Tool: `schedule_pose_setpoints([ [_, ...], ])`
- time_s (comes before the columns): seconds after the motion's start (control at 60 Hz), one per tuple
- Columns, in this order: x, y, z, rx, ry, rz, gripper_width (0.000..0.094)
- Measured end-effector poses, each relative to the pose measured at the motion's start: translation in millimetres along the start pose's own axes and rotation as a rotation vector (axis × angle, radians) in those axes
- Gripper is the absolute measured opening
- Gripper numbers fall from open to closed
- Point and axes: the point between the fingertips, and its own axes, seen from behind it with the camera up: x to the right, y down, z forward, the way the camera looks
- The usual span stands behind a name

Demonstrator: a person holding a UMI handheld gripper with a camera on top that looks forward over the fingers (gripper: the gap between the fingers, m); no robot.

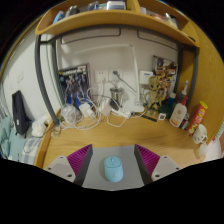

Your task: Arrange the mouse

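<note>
A pale blue-white computer mouse (113,169) lies on a grey mouse mat (113,152) on the wooden desk (60,148). It sits between my two fingers, whose magenta pads (80,161) stand well apart on either side. There is a clear gap between each pad and the mouse. My gripper (113,165) is open and low over the mat, with the mouse resting on its own.
At the back of the desk stand cables and a white charger (88,110), a wooden figure (156,92), bottles (180,110) and small figurines (198,122). A dark object (20,110) leans behind the left finger. A wooden shelf (110,17) arches overhead.
</note>
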Motion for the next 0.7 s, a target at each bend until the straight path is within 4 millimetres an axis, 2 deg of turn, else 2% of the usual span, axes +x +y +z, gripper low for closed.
schedule_pose_setpoints([
  [0.083, 2.9, -20.3, -31.1, 0.022, 0.011, 0.017, 0.0861],
  [0.233, 15.8, -35.0, -72.1, 0.043, 0.018, 0.034, 0.0858],
  [0.45, 47.6, -29.5, -110.8, 0.058, 0.023, 0.014, 0.0858],
  [0.7, 72.4, -11.4, -136.3, 0.072, 0.006, 0.036, 0.0846],
])
